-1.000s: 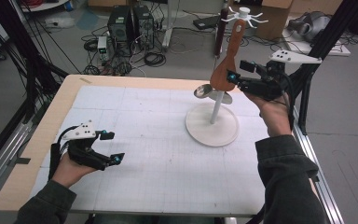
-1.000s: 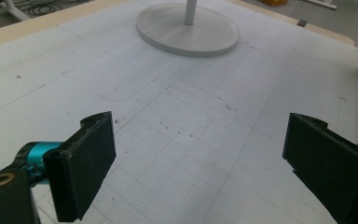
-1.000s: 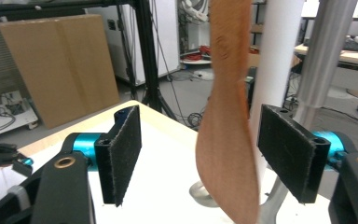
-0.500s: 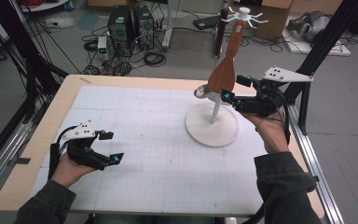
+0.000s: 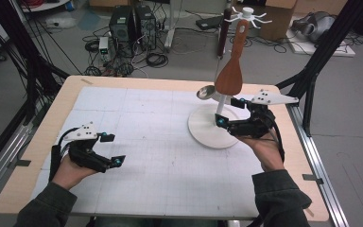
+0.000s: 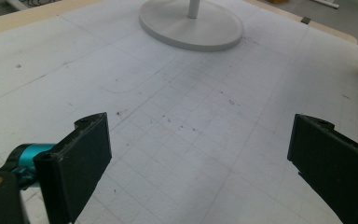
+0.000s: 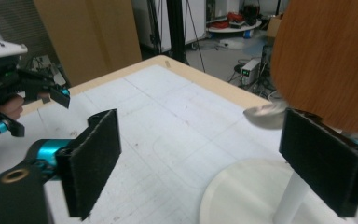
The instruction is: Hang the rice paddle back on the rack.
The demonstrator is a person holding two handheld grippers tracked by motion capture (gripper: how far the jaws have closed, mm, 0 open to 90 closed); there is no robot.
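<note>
Two handheld grippers work over a white gridded mat (image 5: 160,156) that covers a wooden table (image 5: 66,94). Right gripper (image 5: 230,113) hovers at the right side of the table, just above the near right edge of a round white stand base (image 5: 208,132), with its jaws spread wide and nothing between them. In the right gripper view its two black pads (image 7: 93,158) stand well apart, and the white pole (image 7: 291,196) of the stand rises just inside the right-hand pad.

From the top hooks (image 5: 248,14) of the stand hangs a wooden spatula (image 5: 230,71), its broad blade lowest, just above and to the far side of the right gripper without touching it. Beside the blade, to its left, hangs a metal spoon (image 5: 206,91), bowl downward; the right gripper view shows the spoon bowl (image 7: 265,115) just past the right pad, under the brown blade (image 7: 326,60).

Left gripper (image 5: 112,149) is held low over the near left part of the mat, well apart from the stand, its jaws likewise wide and holding nothing. The left gripper view looks across bare mat toward the stand base (image 6: 191,28) at the far side.
</note>
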